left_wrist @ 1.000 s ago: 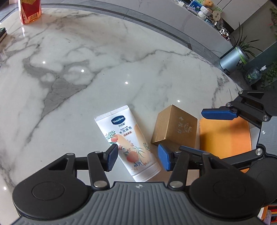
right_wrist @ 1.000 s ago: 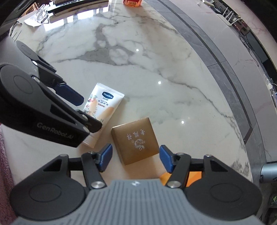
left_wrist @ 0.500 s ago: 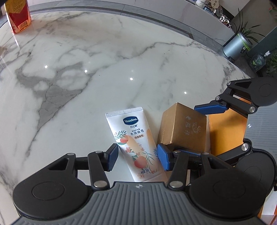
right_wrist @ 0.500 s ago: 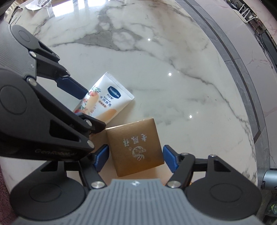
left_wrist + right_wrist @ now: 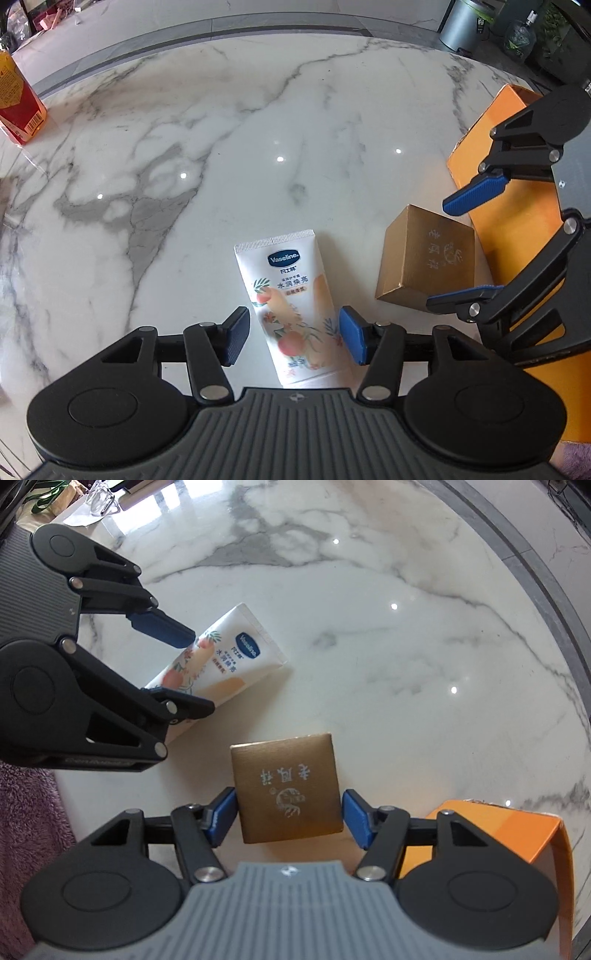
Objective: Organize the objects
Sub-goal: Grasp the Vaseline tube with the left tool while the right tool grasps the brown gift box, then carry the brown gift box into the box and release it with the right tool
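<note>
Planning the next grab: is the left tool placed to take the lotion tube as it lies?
Probably yes: the left tool is open with the lotion tube between its fingers, nothing in between; the gold box sits clear.

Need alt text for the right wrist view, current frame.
The right gripper, jaws open, straddles a gold box on a white marble table. To the left, the open left gripper brackets a white Vaseline tube; an orange box sits lower right.
</note>
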A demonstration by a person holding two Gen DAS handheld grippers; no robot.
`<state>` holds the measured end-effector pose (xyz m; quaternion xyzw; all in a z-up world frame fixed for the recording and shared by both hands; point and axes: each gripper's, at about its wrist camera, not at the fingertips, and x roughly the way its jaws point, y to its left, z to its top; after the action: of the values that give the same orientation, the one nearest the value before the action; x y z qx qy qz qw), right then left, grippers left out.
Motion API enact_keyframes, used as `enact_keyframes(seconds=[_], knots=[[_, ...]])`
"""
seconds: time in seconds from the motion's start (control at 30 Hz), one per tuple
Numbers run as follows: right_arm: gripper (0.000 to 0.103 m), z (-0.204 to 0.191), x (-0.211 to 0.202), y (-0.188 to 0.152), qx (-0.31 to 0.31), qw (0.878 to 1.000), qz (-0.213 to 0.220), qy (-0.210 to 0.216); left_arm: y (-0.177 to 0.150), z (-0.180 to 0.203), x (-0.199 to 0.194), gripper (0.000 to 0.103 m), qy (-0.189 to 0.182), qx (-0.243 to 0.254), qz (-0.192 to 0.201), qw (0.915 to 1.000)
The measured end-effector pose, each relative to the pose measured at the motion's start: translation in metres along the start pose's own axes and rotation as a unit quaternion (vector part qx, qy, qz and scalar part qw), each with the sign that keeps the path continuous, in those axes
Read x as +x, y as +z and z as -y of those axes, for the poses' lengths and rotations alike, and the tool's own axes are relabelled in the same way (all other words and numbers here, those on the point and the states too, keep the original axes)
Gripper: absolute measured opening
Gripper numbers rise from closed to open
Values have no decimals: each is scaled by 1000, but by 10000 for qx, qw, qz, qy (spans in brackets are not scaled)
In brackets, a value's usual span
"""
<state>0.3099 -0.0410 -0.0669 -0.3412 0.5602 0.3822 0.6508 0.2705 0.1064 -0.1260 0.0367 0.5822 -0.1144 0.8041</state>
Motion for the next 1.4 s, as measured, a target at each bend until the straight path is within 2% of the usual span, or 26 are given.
enact_keyframes(seconds=[0.03,0.23,0.33,0.37,0.47,0.73,0.87,1.07,1.17,1.27,1.4], knots=[[71,0,-2,2,-67,9999,109,-98,-1,1,0,68,0,-19,21,10000],[71,6,-1,9,28,9998,210,9,-2,9,6,70,173,47,69,9998],[67,6,-1,10,52,9996,267,27,-2,8,9,60,208,-7,43,9998],[61,5,-2,8,88,9995,290,126,-3,7,9,57,199,-32,48,9998],[60,3,-3,5,130,9993,332,66,-5,3,5,55,128,-159,114,9997],[60,2,-27,-4,386,9970,652,136,-15,3,-27,54,-14,-311,498,9983],[60,-1,-62,-14,538,9937,979,98,-18,9,-52,54,-31,-269,742,9969],[60,-1,-110,-35,731,9883,1338,43,-16,32,-98,54,-174,-87,1198,9926],[60,7,-153,-65,882,9836,1568,-119,-11,51,-118,54,-313,80,1417,9894],[60,16,-175,-93,876,9829,1557,-449,-3,75,-133,54,-521,296,1603,9852],[60,35,-182,-130,973,9832,1302,-825,10,109,-141,54,-837,553,1734,9797]])
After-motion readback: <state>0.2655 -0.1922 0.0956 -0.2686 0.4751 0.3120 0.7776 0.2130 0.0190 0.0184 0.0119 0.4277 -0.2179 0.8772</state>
